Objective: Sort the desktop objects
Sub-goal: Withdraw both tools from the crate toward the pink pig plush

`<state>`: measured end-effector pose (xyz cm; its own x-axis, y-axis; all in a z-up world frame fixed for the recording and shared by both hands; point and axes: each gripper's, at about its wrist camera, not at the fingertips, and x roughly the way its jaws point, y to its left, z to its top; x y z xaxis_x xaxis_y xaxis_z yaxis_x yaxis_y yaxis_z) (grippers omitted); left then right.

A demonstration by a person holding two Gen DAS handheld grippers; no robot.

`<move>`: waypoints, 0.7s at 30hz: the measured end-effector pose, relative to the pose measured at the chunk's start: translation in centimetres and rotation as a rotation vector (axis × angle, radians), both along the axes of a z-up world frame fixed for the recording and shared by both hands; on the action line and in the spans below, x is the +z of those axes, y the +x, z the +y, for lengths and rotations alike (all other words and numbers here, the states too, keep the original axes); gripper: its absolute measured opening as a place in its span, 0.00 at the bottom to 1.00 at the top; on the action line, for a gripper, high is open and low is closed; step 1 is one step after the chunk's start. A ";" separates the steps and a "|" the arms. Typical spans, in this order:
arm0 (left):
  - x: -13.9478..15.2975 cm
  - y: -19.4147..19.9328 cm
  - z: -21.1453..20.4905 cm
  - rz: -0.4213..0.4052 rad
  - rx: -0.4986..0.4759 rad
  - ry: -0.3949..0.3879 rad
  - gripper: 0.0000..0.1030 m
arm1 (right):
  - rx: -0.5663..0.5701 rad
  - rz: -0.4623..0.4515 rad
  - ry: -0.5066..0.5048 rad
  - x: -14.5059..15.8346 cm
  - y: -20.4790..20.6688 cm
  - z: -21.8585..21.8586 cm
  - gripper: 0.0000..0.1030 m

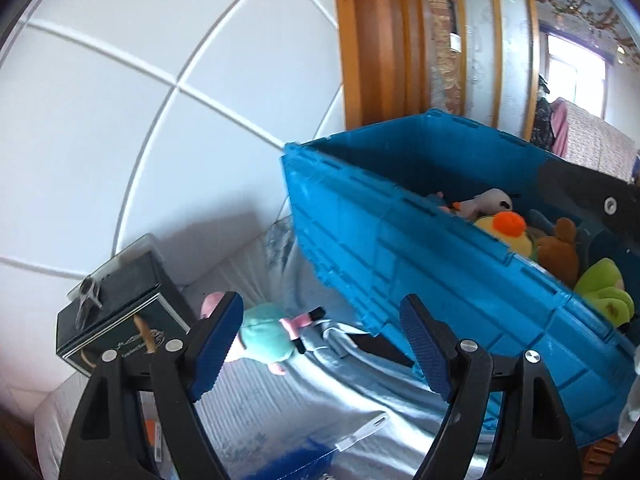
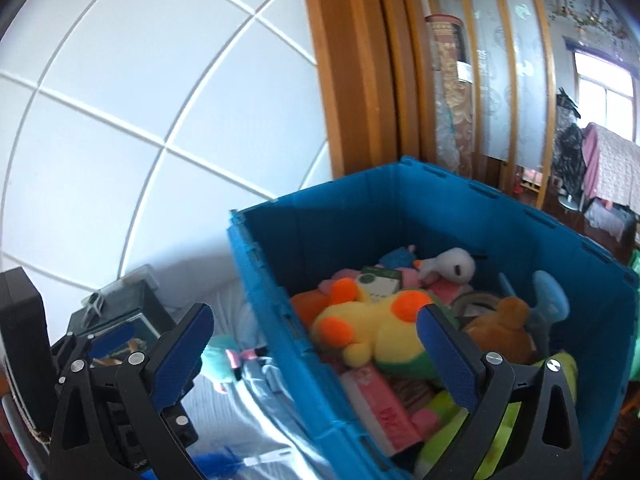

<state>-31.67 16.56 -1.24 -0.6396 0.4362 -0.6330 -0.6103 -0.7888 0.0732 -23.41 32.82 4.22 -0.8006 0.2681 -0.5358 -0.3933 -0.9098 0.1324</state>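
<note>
A blue plastic crate [image 1: 400, 248] stands on a cloth-covered table and holds several plush toys, among them a yellow duck [image 2: 376, 328], a white plush [image 2: 452, 266] and a brown plush [image 2: 504, 324]. A teal and pink plush doll [image 1: 264, 334] lies on the cloth left of the crate, and it also shows in the right wrist view [image 2: 218, 362]. My left gripper [image 1: 320, 344] is open and empty, above the cloth near the doll. My right gripper [image 2: 316, 352] is open and empty, over the crate's near left wall [image 2: 280, 320].
A dark green box [image 1: 120, 312] with a clear lid stands at the left by the white tiled wall [image 1: 120, 100]. The light blue cloth [image 1: 304, 408] is wrinkled. A wooden door frame [image 1: 376, 40] rises behind the crate. My left gripper's body [image 2: 100, 360] shows at left in the right wrist view.
</note>
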 end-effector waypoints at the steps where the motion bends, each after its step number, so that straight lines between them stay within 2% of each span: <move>1: -0.4 -0.5 -1.3 -0.008 0.026 0.006 0.78 | 0.026 0.001 0.007 -0.1 -0.5 -0.9 1.00; 7: -3.4 -3.7 -8.0 -0.069 0.190 0.035 0.78 | 0.195 -0.019 0.045 -1.8 -3.6 -6.2 1.00; 11: -5.5 -6.1 -10.4 -0.100 0.260 0.013 0.78 | 0.308 -0.057 0.057 -4.2 -6.1 -9.6 1.00; 16: -9.4 -8.9 -11.7 -0.145 0.273 -0.012 0.78 | 0.354 -0.137 0.032 -8.6 -9.5 -11.6 1.00; 21: -14.1 -12.1 -11.9 -0.190 0.230 -0.034 0.78 | 0.351 -0.237 -0.006 -13.6 -13.3 -11.9 1.00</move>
